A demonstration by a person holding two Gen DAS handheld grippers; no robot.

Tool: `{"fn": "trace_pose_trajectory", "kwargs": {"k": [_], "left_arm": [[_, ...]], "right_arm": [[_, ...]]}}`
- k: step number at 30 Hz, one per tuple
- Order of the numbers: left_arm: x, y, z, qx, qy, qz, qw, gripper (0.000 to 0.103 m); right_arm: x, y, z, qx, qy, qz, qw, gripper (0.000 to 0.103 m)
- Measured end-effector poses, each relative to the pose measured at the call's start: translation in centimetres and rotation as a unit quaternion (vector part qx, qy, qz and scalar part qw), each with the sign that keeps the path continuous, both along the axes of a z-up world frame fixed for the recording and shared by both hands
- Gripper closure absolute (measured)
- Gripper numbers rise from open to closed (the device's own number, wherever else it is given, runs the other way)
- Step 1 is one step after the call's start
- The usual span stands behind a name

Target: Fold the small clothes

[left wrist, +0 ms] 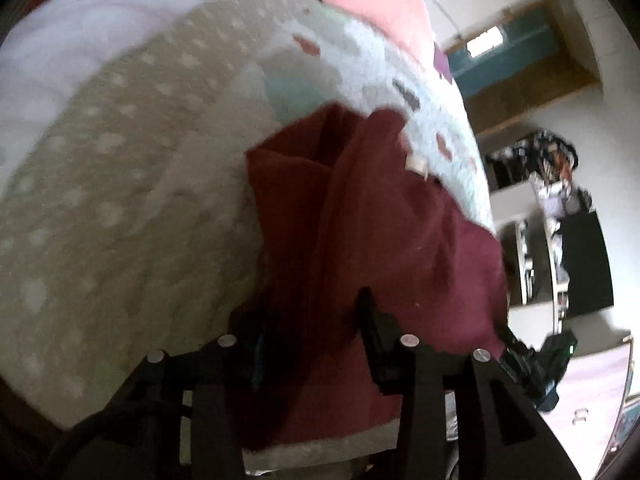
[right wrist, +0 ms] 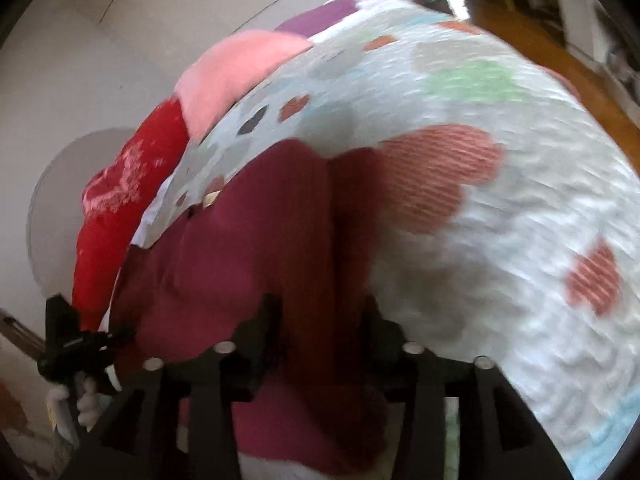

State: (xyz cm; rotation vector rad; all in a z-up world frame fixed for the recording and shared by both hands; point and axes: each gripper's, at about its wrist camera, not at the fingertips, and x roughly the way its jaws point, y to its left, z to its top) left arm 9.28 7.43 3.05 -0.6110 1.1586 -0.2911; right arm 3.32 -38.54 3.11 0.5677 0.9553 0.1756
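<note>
Left wrist view shows the left claw point(left wrist: 316, 344) clenched on a fold of the maroon garment point(left wrist: 360, 216), fingers nearly together; in the right wrist view the right claw point(right wrist: 320, 344) pinches the same cloth likewise; the garment hangs bunched over the bed point(left wrist: 100, 184), touching the heart-print blanket point(right wrist: 500, 208); uneven pulling could slip the thin pinch or drag the blanket along.

fingertips point(left wrist: 366, 300) buried in maroon garment point(left wrist: 360, 220)
</note>
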Motion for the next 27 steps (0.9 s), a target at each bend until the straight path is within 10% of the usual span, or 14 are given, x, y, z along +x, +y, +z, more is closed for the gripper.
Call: {"fn": "trace_pose_trajectory", "kwargs": {"k": [6, 11, 19, 27], "left_arm": [[-5.9, 0.4, 3.9, 0.075, -0.089, 0.046, 0.9922, 0.05], [-9.7, 1.1, 3.0, 0.12, -0.09, 0.078, 0.9857, 0.049], [-11.5, 4.0, 1.0, 0.092, -0.073, 0.097, 0.9883, 0.049], [-11.6, 4.7, -0.3, 0.062, -0.073, 0.101, 0.9903, 0.049]], "right_arm": [[-3.5, -0.1, 5.3, -0.046, -0.077, -0.032, 0.995, 0.051], [-2.6, 7.0, 7.5, -0.063, -0.109, 0.049, 0.991, 0.055], [3.5, 21.7, 3.2, -0.123, -0.064, 0.192, 0.971, 0.069], [6.7, 25.1, -1.3, -0.172, -0.04, 0.194, 0.965, 0.063]]}}
